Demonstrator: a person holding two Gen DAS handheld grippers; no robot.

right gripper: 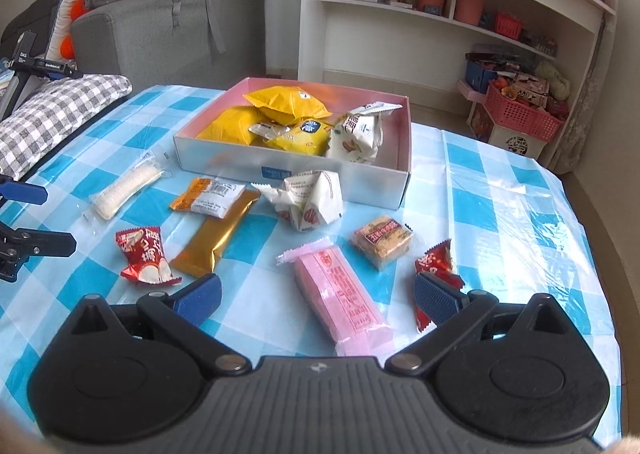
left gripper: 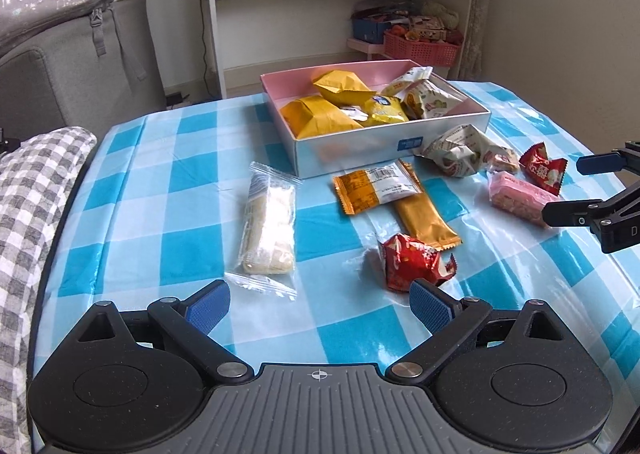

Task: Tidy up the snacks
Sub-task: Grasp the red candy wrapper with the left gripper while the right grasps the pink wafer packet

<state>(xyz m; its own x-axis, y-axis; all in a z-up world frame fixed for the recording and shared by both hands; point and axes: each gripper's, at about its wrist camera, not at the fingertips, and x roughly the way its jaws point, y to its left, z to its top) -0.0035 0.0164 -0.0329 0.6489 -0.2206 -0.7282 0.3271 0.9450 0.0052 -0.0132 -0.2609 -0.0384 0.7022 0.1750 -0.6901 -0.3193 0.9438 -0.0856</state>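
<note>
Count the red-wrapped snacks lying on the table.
2. One red snack lies beside the gold bar; the other red snack lies by the right gripper's fingers.

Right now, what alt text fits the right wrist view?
Open right gripper hovers over a pink snack bar on a blue-checked tablecloth; more loose snacks lie before a pink-lined box of yellow packets.

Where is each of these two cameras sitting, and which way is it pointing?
Left wrist: rides the left gripper, low over the table's near edge, facing the snack box and shelves; its open blue fingers show, the right gripper at the right edge.
Right wrist: rides the right gripper, facing the pink bar and box; the left gripper shows at left.
Shared: box, checked tablecloth, scattered snacks.
</note>
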